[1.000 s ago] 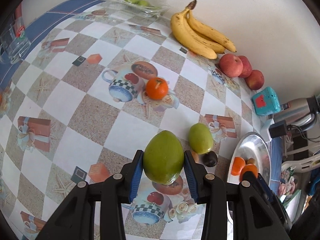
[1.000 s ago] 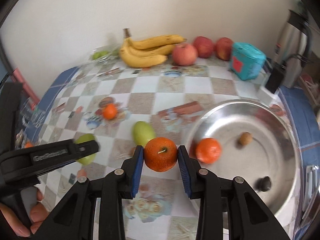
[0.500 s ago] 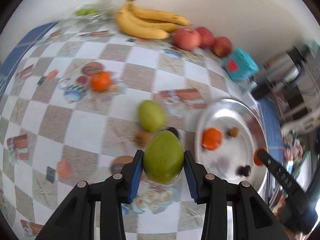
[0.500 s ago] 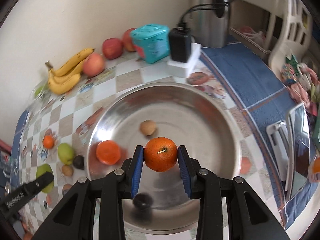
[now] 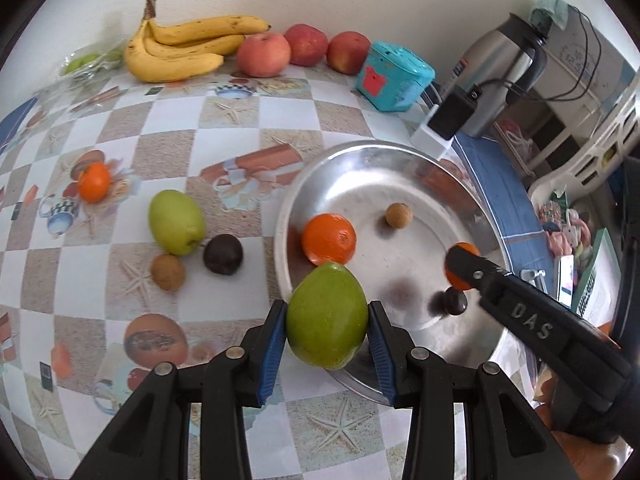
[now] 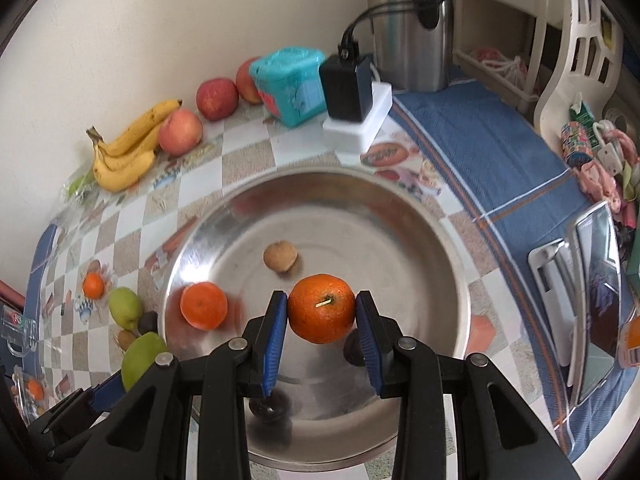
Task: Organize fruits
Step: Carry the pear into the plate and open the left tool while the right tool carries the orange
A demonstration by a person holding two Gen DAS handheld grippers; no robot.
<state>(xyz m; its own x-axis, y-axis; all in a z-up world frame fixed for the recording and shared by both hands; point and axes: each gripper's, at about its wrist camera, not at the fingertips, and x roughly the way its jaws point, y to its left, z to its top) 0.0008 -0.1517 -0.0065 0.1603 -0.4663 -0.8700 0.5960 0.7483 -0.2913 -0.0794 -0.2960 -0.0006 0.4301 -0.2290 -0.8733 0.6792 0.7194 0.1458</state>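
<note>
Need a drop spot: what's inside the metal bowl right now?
In the bowl: an orange, a small brown fruit and a dark one. Another dark fruit shows partly behind the right gripper, whose held orange covers the middle.

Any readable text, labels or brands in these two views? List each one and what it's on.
"DAS": raised letters on the side of the right gripper, seen in the left wrist view.
Kettle: a label strip on its body, too small to read.
Teal box: a red sticker, no legible text.
Carton at the right edge of the right wrist view: printed, but blurred.
Paper at the right edge of the left wrist view: print too blurred to read.
</note>
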